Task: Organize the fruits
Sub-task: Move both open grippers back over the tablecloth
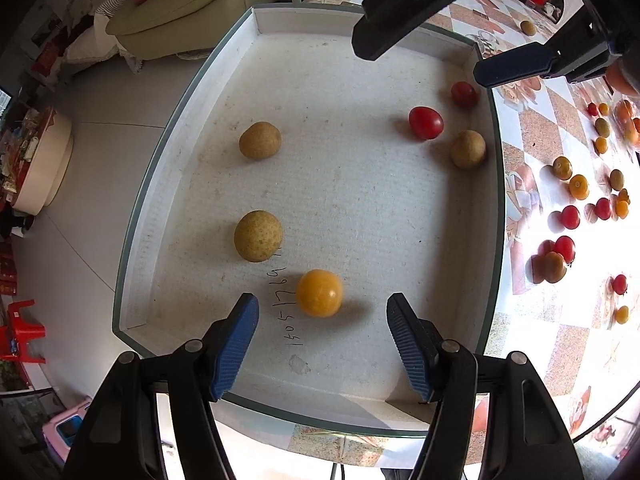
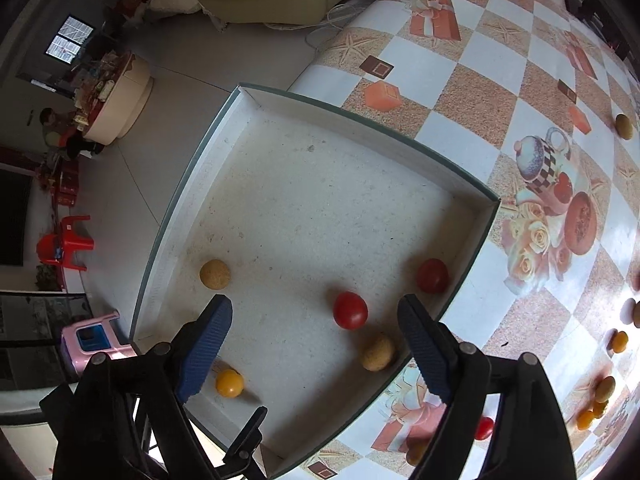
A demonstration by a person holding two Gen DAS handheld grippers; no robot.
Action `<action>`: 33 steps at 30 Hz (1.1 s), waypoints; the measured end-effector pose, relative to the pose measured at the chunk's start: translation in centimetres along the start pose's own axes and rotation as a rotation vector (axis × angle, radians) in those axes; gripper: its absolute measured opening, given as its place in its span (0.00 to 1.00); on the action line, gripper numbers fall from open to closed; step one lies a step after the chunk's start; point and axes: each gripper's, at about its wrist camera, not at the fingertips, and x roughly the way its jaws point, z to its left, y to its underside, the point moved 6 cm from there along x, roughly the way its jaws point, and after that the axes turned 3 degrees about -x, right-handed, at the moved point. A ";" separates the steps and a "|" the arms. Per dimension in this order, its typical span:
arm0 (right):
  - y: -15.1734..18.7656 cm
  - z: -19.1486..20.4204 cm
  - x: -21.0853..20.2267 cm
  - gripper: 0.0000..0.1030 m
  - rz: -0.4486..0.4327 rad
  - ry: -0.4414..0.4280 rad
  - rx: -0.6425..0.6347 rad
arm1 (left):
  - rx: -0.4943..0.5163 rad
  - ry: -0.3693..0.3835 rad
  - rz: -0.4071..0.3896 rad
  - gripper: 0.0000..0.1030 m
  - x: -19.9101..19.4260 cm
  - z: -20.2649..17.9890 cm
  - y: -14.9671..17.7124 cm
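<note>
A shallow white tray sits at the table's edge. In it lie an orange fruit, three tan round fruits and two red tomatoes. My left gripper is open, with the orange fruit lying on the tray between its fingertips. My right gripper is open and empty above the tray, over a red tomato; it also shows at the top of the left wrist view.
Several loose red, orange and tan fruits lie on the checkered tablecloth right of the tray. The tray overhangs the floor side, where a sofa, a red stool and a pink stool stand.
</note>
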 end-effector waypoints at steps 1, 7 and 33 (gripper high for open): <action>0.1 -0.4 -0.8 0.85 -0.019 -0.003 0.013 | 0.007 -0.001 -0.002 0.66 -0.2 -0.2 -0.1; 2.1 -4.5 -5.0 0.85 -0.098 0.044 0.133 | 0.056 0.003 -0.019 0.66 -1.5 -2.2 -1.5; 20.4 -25.7 -11.0 0.85 -0.066 0.208 0.666 | 0.298 0.223 -0.021 0.66 -2.5 -16.9 -8.3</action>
